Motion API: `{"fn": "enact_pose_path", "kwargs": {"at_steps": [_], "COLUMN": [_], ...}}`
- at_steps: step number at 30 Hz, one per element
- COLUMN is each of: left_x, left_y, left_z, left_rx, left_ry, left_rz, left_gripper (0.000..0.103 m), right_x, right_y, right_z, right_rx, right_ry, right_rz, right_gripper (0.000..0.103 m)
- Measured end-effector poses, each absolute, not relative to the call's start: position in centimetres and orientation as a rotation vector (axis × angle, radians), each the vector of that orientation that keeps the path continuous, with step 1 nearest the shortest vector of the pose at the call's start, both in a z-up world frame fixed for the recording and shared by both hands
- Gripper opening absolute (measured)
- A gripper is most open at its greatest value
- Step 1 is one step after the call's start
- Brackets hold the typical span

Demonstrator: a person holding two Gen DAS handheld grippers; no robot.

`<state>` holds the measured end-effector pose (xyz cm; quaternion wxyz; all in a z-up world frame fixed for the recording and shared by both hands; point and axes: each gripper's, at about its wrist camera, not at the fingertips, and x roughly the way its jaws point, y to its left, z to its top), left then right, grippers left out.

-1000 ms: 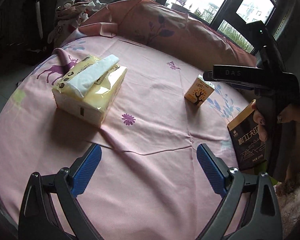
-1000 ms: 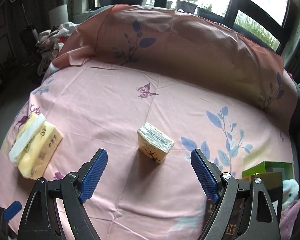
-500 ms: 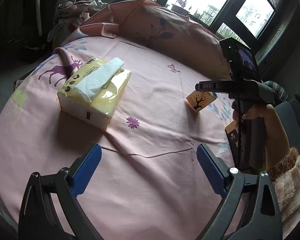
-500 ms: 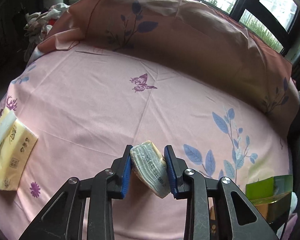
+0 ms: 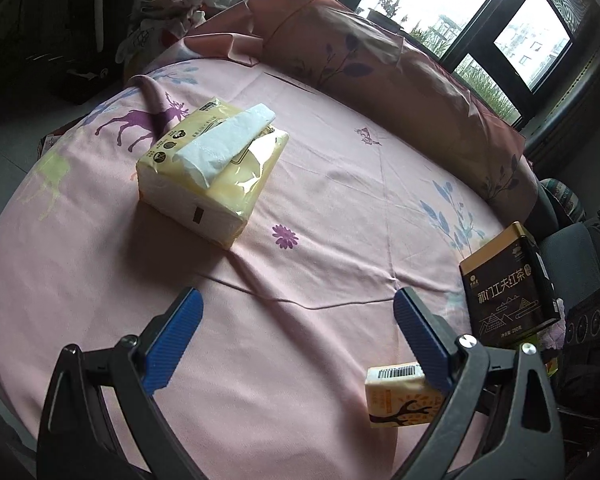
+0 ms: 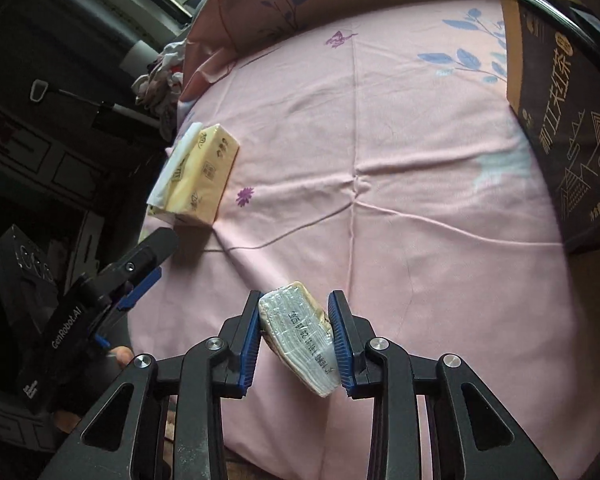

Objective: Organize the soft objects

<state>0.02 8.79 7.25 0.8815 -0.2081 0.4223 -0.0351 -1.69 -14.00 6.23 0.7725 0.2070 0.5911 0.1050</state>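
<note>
Our right gripper point(image 6: 294, 334) has its blue pads pressed on a small tissue pack point(image 6: 296, 330), lifted above the pink sheet point(image 6: 380, 160). We judge a light squeeze best, carrying it level toward the large tissue pack point(image 6: 196, 176) at ten o'clock. Our left gripper point(image 5: 296, 332) hangs wide apart, holding nothing. The small pack is yellow, film-wrapped, slightly tilted.

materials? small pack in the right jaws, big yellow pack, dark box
Small tissue pack: paper tissues in clear glossy film, judging by glare and a printed date code.
Large tissue pack: thin yellow plastic wrap, wrinkled and shiny, white tissue sticking out.
Dark tea box: rigid, satin sheen, gold rim; tin or coated card, can't tell.
</note>
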Motion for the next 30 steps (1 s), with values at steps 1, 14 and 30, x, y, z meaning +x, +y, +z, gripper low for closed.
{"fn": "enact_pose_path", "kwargs": {"at_steps": [1,14,30], "left_x": [0.0,-0.2,-0.6], "left_y": [8.4,3.5,-2.8], "left_z": [7.2,5.9,3.0], "left_rx": [-0.42,-0.351,-0.301], "left_ry": [0.886,1.016,1.162], "left_rz": [-0.076,-0.292,-0.464], "left_gripper": [0.096,0.09,0.038], "right_x": [-2.1,-2.2,-1.4], "right_y": [-14.8,-18.6,-18.3], "right_z": [6.2,6.1,3.2], "right_rx": [0.458,0.403,0.442], "right_ry": [1.249,1.191,1.264], "right_rz": [0.191,0.079,0.137], "right_gripper": [0.033,0.071,0.058]}}
